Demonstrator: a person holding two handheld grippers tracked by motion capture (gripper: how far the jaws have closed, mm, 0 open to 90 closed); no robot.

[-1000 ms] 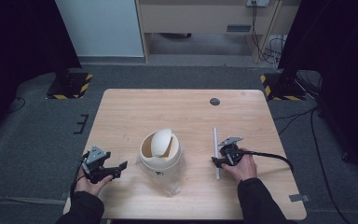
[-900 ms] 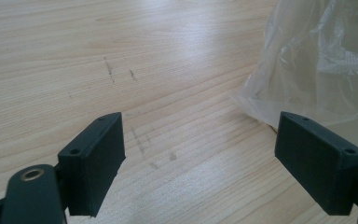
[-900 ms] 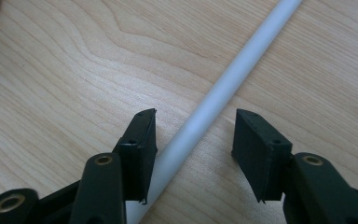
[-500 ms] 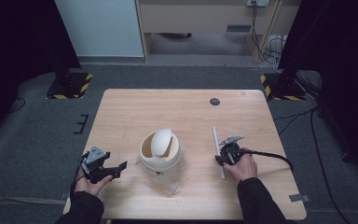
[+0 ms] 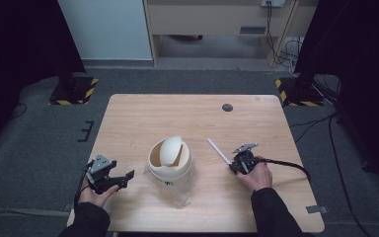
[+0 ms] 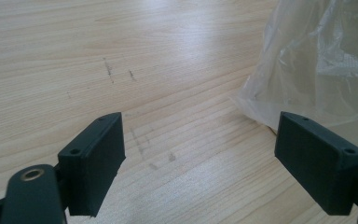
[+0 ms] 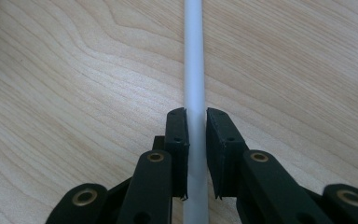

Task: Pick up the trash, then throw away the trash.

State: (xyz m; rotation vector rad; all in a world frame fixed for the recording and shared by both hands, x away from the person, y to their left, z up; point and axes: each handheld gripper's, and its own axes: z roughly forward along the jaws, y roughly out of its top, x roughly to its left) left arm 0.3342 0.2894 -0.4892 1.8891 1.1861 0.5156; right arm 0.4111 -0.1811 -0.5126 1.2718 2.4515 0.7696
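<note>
A thin white rod (image 5: 219, 152) lies on the wooden table (image 5: 177, 113), pointing away to the upper left from my right hand. My right gripper (image 5: 233, 166) has just been closing on its near end. In the right gripper view both pads press the rod (image 7: 194, 60) between them, so the right gripper (image 7: 195, 114) is shut on it. My left gripper (image 5: 127, 178) rests at the table's front left, aimed at the bin. In the left gripper view its jaws stand wide apart, and the left gripper (image 6: 200, 140) holds nothing.
A cream round bin (image 5: 170, 158) with a tilted swing lid stands mid-table between the hands. A clear plastic bag (image 5: 180, 192) hangs around it, and the bag (image 6: 317, 60) lies just beyond the left jaws. A dark round grommet (image 5: 227, 107) sits near the far edge.
The right gripper's jaws have drawn in around the rod's near end. Both hands, the rod and the bin stay where they were.
</note>
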